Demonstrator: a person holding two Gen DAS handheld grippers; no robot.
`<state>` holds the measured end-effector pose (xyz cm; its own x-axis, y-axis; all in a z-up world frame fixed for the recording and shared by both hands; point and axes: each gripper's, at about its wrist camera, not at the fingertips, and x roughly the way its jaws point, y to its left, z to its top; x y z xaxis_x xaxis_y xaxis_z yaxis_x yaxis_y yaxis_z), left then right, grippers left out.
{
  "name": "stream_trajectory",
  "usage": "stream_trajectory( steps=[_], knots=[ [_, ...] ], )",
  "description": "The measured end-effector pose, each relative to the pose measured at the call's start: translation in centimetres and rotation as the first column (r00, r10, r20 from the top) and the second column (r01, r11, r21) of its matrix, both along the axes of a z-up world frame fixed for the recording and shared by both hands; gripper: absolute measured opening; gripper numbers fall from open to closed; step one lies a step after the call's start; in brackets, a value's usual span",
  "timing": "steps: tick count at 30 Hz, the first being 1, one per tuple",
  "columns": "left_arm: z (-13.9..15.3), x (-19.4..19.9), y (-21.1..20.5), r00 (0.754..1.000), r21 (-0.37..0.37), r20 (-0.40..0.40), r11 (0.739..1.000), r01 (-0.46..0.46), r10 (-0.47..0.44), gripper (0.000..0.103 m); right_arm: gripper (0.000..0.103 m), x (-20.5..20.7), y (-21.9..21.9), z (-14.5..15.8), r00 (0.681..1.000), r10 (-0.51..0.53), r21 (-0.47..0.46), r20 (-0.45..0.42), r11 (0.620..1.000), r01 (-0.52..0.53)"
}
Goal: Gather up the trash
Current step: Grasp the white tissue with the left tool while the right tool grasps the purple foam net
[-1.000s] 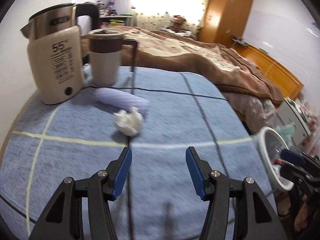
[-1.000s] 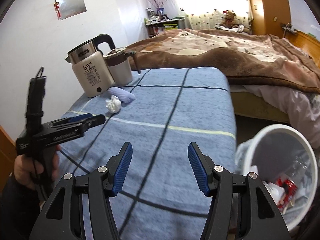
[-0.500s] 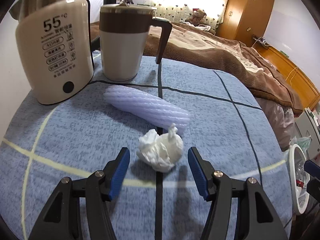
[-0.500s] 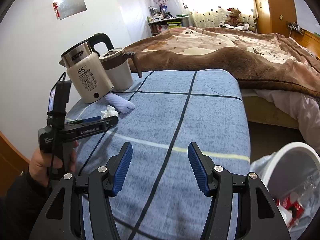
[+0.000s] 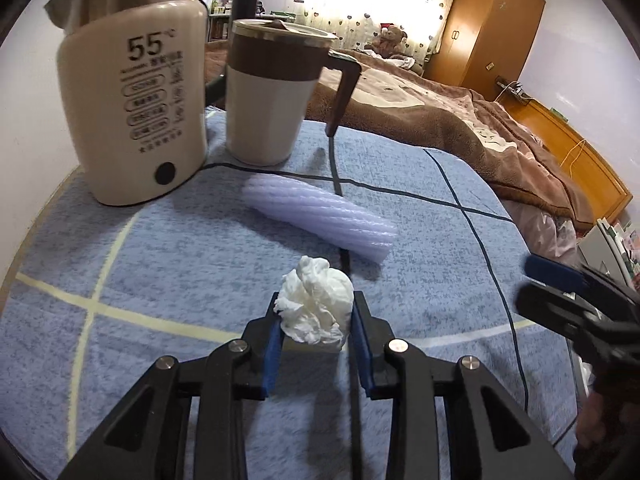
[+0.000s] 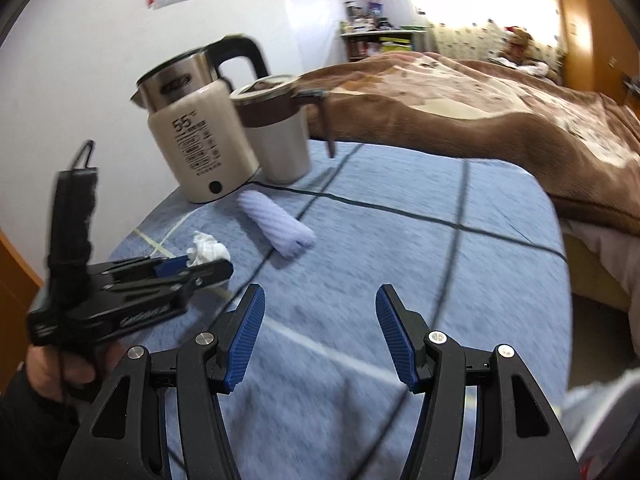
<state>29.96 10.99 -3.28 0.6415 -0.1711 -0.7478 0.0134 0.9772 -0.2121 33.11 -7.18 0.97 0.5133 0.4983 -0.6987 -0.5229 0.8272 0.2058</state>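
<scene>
Trash is lying on a blue checked cloth [image 5: 168, 264] that is covering the table, with a bed under a brown blanket [image 5: 460, 120] stretching away at 1 o'clock and an orange wardrobe [image 5: 488, 28] standing beyond it. Sunlit dotted curtains [image 5: 384, 0] are glowing at 12 o'clock.

A cream kettle [image 5: 136, 120] is standing at 10 o'clock, printed "55°C" above 4 outlined labels too small to read. Just beside it at 11 o'clock a brown-and-white lidded mug [image 5: 272, 96] is standing upright. A ribbed pale-purple foam sleeve [image 5: 320, 216] is lying on the cloth in front of the mug.

Only the right wrist view is showing the person's left hand [image 6: 60, 368] gripping the handle, a silver sheet on the white wall, and a cluttered shelf far back.

The crumpled white tissue [image 5: 316, 304] is sitting at 12 o'clock of the left gripper [image 5: 316, 320], whose blue pads are pressing it from both sides. The right gripper [image 6: 320, 332] is hovering over the cloth with its 2 fingers spread wide around nothing.
</scene>
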Motion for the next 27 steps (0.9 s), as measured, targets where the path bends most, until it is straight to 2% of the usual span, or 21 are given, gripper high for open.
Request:
stream_trajectory(
  steps=[12,17,21,27],
  knots=[
    [0.1,-0.9,3.0,1.000,0.000,0.012,1.000,0.007,-0.007,0.033,0.059,5.3,6.7,-2.2,0.996,0.090,-0.084,0.003,0.993,-0.089],
    [-0.8,-0.5,4.0,1.000,-0.017,0.000,1.000,-0.007,0.007,0.033,0.059,7.5,7.9,-3.7,0.995,0.082,-0.070,-0.048,0.994,-0.086],
    [-1.1,-0.4,4.1,1.000,-0.024,-0.005,1.000,-0.007,0.007,0.033,0.032,7.8,8.4,-4.6,0.992,0.093,-0.064,-0.079,0.993,-0.098],
    [-1.2,-0.1,3.8,1.000,-0.020,-0.007,1.000,-0.004,0.004,0.033,0.025,6.8,7.6,-3.9,0.994,0.073,-0.043,-0.077,0.996,-0.076]
  ],
)
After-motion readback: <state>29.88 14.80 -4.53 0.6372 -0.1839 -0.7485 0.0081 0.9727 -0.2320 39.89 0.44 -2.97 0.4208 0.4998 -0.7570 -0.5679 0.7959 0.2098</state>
